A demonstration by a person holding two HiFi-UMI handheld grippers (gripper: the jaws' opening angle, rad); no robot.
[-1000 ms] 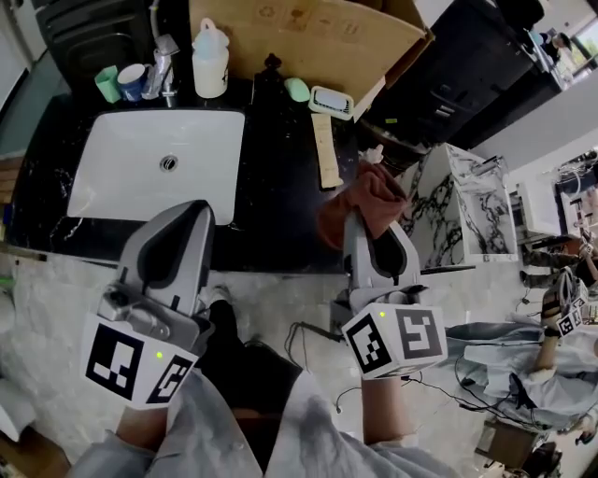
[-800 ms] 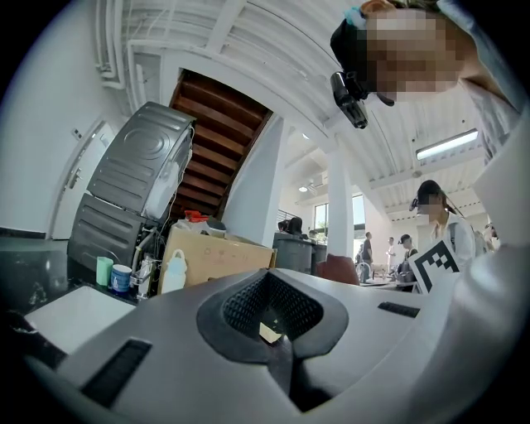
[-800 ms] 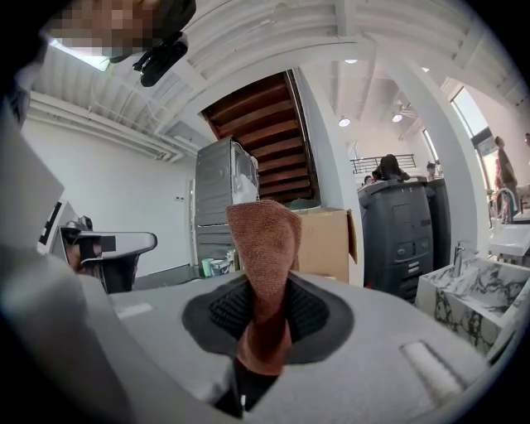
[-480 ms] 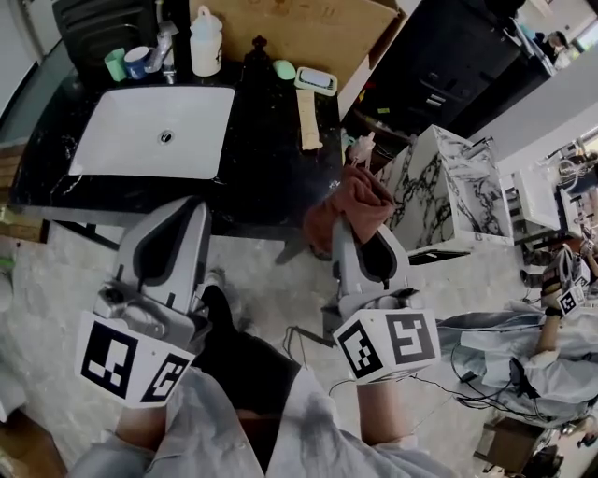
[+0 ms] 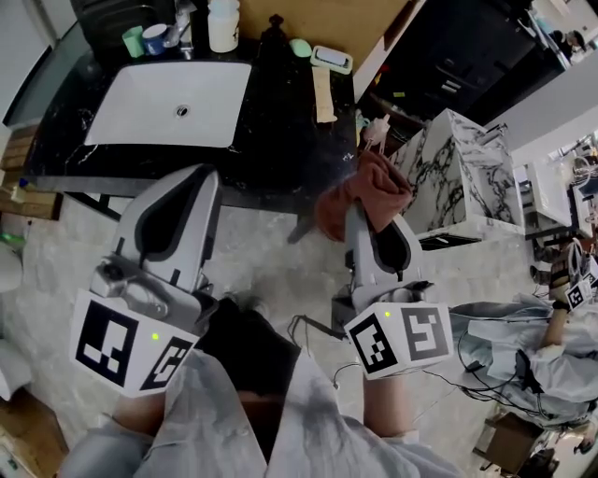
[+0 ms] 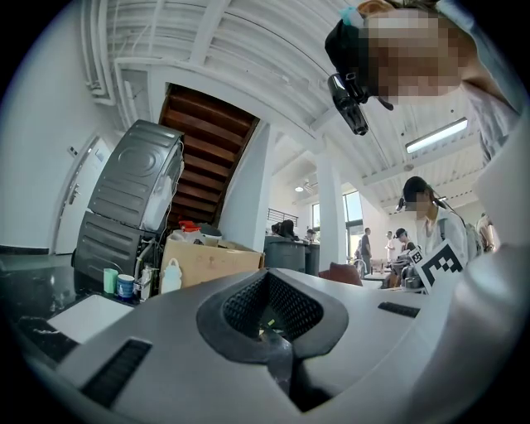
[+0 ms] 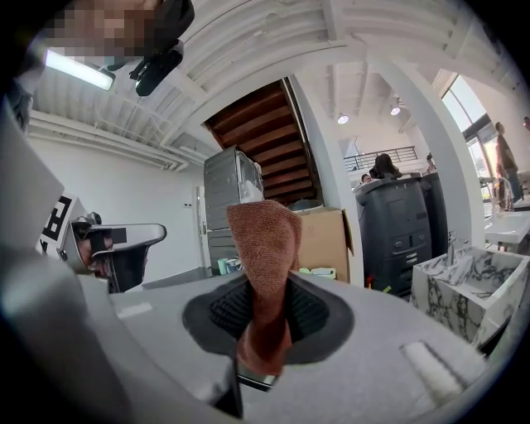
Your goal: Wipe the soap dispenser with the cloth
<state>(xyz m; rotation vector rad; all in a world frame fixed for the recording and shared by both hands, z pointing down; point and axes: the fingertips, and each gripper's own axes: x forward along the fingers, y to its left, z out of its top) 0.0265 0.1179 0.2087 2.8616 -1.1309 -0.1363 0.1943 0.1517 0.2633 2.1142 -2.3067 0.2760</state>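
Observation:
The soap dispenser [image 5: 224, 22], a white pump bottle, stands at the back of the black counter behind the sink; it also shows small in the left gripper view [image 6: 171, 277]. My right gripper [image 5: 361, 211] is shut on a reddish-brown cloth [image 5: 369, 187], which bunches up above the jaws [image 7: 263, 248]. It hovers at the counter's front right corner, far from the dispenser. My left gripper [image 5: 191, 183] is shut with nothing in it, its pads meeting [image 6: 277, 335]. It hangs over the floor just in front of the counter.
A white sink [image 5: 140, 112] is set in the black counter [image 5: 280, 140], with a faucet [image 5: 182, 21], a green cup [image 5: 134, 41] and a blue cup [image 5: 155, 37] behind it. Soap dish [image 5: 332, 59], wooden strip [image 5: 323, 93], cardboard box [image 5: 327, 19]. Marble-patterned cabinet [image 5: 467, 177] at right.
The counter and sink have slid toward the top of the head view, so both grippers sit farther back from it. The right gripper still holds the cloth.

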